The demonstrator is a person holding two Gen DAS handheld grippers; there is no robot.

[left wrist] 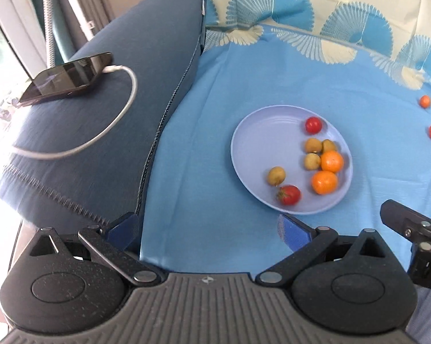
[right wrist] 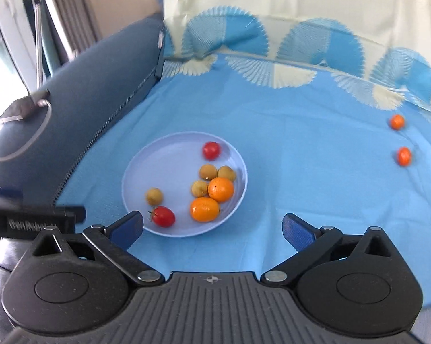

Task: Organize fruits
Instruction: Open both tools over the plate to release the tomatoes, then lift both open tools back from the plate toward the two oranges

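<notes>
A pale blue plate (left wrist: pixel 252 143) (right wrist: pixel 163 160) lies on the blue cloth and holds two oranges (left wrist: pixel 324 182) (right wrist: pixel 204 209), two red tomatoes (left wrist: pixel 288 195) (right wrist: pixel 163 216) and several small yellow-brown fruits (left wrist: pixel 276 175) (right wrist: pixel 154 196). Two small orange fruits (left wrist: pixel 425 101) (right wrist: pixel 397 121) lie loose on the cloth at the far right. My left gripper (left wrist: pixel 208 226) is open and empty, just short of the plate's near left. My right gripper (right wrist: pixel 212 228) is open and empty at the plate's near edge.
A dark blue cushion (left wrist: pixel 106 132) (right wrist: pixel 80 97) lies to the left, carrying a phone (left wrist: pixel 67 77) with a white charging cable (left wrist: pixel 112 126). The patterned cloth border (left wrist: pixel 301 28) rises at the back. The right gripper's body (left wrist: pixel 416 229) shows at the right of the left wrist view.
</notes>
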